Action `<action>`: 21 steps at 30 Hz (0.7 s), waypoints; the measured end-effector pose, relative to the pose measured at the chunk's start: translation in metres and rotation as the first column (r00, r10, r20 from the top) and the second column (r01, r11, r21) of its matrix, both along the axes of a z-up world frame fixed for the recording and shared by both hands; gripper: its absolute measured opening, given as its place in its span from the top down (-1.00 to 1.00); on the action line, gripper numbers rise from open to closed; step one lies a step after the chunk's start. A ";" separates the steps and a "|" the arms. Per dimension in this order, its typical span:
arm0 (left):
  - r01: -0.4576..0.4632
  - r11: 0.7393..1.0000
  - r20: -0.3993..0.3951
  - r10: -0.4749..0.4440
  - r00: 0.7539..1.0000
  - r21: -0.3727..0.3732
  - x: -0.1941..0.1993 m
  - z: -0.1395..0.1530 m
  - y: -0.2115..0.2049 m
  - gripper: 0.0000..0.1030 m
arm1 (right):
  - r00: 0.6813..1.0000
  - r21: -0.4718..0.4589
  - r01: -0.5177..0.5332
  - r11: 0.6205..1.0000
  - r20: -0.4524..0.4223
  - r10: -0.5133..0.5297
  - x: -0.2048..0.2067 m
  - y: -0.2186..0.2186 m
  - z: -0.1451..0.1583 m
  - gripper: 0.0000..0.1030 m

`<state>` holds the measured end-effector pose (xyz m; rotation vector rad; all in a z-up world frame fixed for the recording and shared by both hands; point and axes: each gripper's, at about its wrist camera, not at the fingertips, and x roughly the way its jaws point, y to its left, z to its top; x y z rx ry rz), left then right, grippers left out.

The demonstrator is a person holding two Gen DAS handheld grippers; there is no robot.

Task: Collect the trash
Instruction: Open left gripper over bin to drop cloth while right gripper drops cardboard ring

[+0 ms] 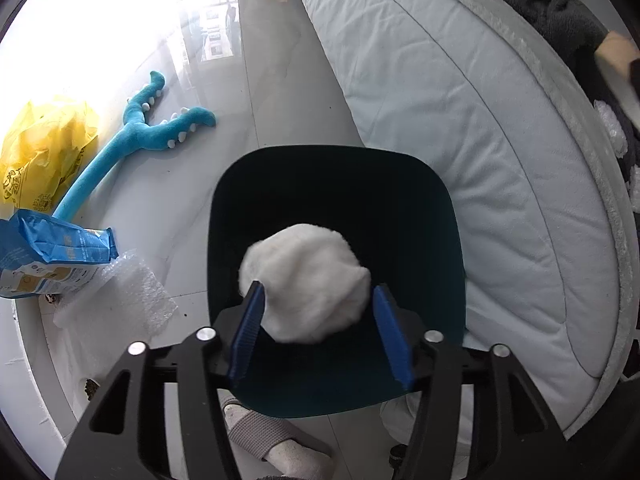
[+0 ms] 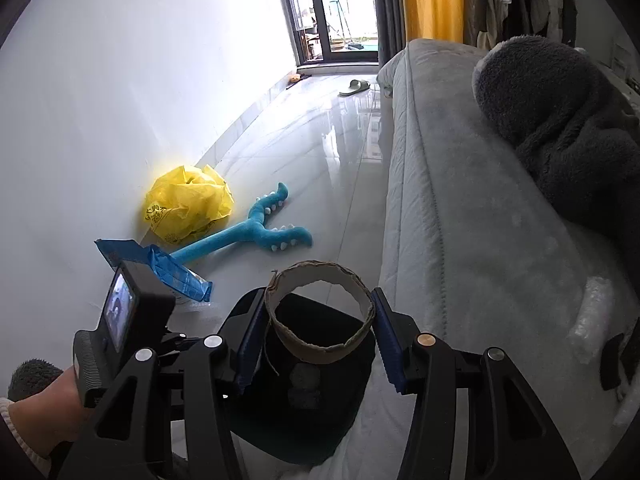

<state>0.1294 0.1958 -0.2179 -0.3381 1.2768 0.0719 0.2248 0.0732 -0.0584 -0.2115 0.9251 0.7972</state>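
Observation:
My left gripper holds a white fluffy cotton ball between its blue pads, right above a dark bin on the floor. My right gripper is shut on a brown cardboard tape ring, held above the same dark bin. The left gripper body shows at the left of the right wrist view. More trash lies on the floor: a yellow plastic bag, a blue snack packet and bubble wrap.
A blue plush toy lies on the glossy tiled floor by the white wall. A pale grey sofa runs along the right, with a dark fleece blanket and bubble wrap on it. A slipper lies far back.

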 end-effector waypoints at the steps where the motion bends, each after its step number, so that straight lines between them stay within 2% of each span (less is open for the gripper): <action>1: -0.004 1.000 0.006 0.004 1.000 0.001 -0.002 0.001 0.003 -0.29 | 1.000 -0.005 -0.002 1.000 -0.008 0.002 0.000 0.004 -0.004 0.00; 8: -0.048 0.999 0.046 0.047 0.998 0.012 -0.014 0.011 0.026 -0.48 | 0.999 -0.053 -0.022 0.998 -0.047 0.019 -0.001 0.029 -0.032 0.00; 14: -0.079 0.997 0.129 0.076 0.989 0.016 -0.023 0.027 0.041 -0.54 | 0.995 -0.095 -0.030 0.995 -0.096 0.020 -0.001 0.044 -0.060 0.00; 21: -0.102 0.995 0.242 0.100 0.965 -0.004 -0.034 0.053 0.055 -0.61 | 0.986 -0.150 -0.046 0.988 -0.163 0.021 -0.005 0.062 -0.094 0.00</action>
